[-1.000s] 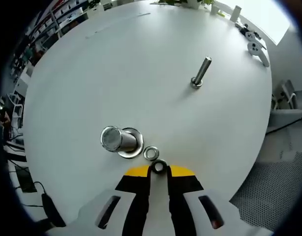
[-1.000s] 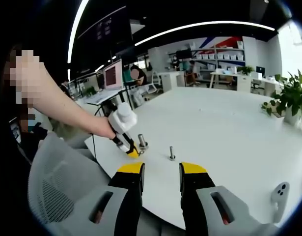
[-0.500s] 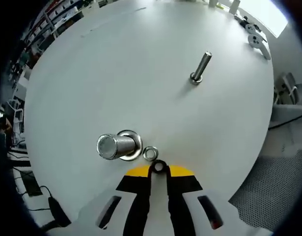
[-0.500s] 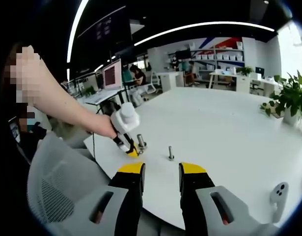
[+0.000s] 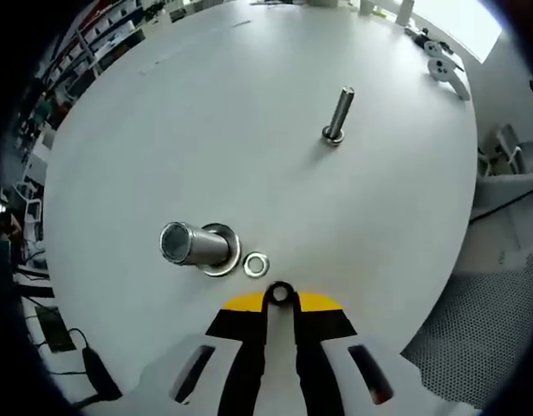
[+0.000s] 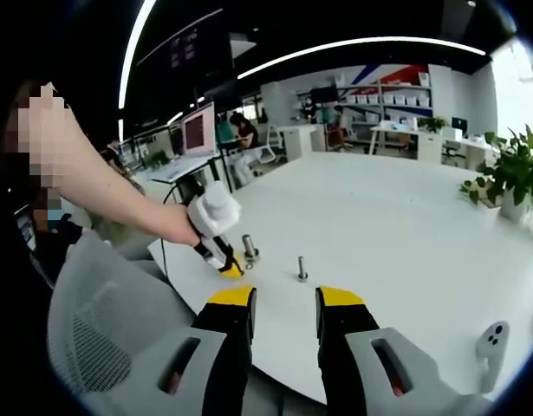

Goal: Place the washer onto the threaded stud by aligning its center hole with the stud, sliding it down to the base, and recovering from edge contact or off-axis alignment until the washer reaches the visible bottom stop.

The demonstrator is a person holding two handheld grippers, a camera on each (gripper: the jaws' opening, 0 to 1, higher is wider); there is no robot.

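Above the white table (image 5: 249, 104), left tool (image 5: 279, 295) pinched on a washer (image 5: 279, 294), right tool (image 6: 284, 299) open, empty.

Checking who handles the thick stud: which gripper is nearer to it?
Left. The left gripper, shut on a washer, sits beside the thick stud; the right gripper hangs open off the table edge.

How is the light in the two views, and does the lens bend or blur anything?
Left gripper view: even light, faint shadows, and the round table bulges from fisheye; the thick stud and loose washer look sharp. Right gripper view: dark ceiling with bright curved light strips.
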